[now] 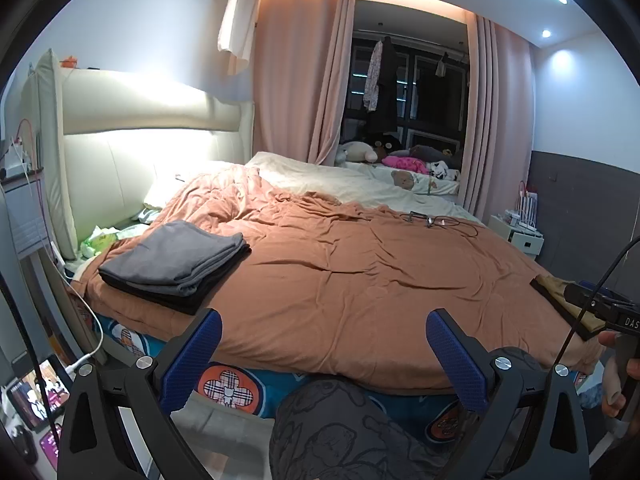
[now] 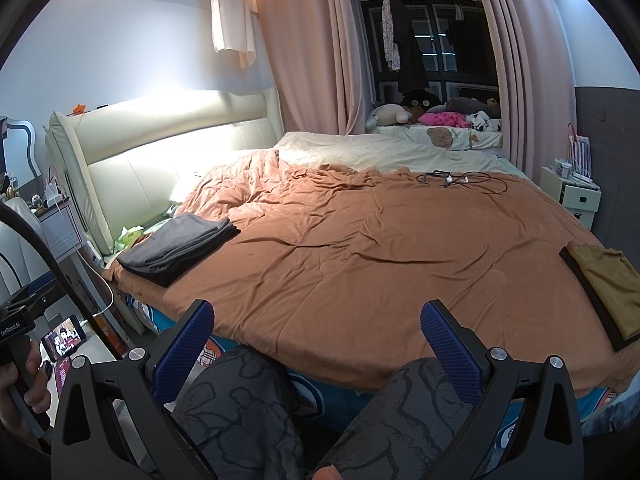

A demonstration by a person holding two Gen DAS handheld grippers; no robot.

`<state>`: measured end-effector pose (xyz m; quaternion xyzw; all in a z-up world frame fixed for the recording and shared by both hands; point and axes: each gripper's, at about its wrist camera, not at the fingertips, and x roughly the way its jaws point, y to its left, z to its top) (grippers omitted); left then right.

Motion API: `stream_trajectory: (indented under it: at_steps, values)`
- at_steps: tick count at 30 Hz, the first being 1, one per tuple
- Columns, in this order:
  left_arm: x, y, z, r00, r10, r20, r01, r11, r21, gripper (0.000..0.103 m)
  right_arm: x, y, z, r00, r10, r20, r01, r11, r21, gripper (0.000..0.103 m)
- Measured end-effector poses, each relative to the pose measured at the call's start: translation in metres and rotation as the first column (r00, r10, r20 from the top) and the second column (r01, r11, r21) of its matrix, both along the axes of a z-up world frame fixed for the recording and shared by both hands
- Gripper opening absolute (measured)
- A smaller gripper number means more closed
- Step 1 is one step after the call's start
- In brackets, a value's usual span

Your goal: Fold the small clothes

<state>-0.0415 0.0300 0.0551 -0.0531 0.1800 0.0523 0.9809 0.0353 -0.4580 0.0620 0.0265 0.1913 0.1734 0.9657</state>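
Both the left gripper (image 1: 324,344) and the right gripper (image 2: 318,334) hang spread, holding nothing. Best next: reach toward 3 o'clock for the mustard garment (image 2: 608,284), pinching 1 corner cleanly.

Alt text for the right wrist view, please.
The open right gripper hovers at the near edge of a bed with an orange blanket. A folded grey stack lies at left, and a mustard garment at right.

Blue-padded black jaws, grey patterned trousers (image 2: 240,412)
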Motion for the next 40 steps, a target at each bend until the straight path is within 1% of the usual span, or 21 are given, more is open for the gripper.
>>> stream_trajectory:
  at_steps: [16, 30, 40]
  values:
    - [-0.007, -0.003, -0.003, 1.0, 0.0, 0.011, 0.0, 1.0, 0.0, 0.102, -0.002, -0.003, 0.001, 1.0, 0.003, 0.0, -0.003, 1.0, 0.003, 0.103]
    - [-0.013, -0.007, 0.002, 1.0, -0.004, 0.022, 0.004, 1.0, 0.003, 0.103, -0.005, -0.003, 0.001, 1.0, 0.006, 0.007, -0.006, 1.0, 0.002, 0.103]
    - [-0.019, -0.006, 0.002, 1.0, 0.0, 0.029, 0.0, 1.0, -0.001, 0.102, -0.004, -0.001, 0.001, 1.0, 0.002, -0.004, -0.002, 1.0, 0.007, 0.103]
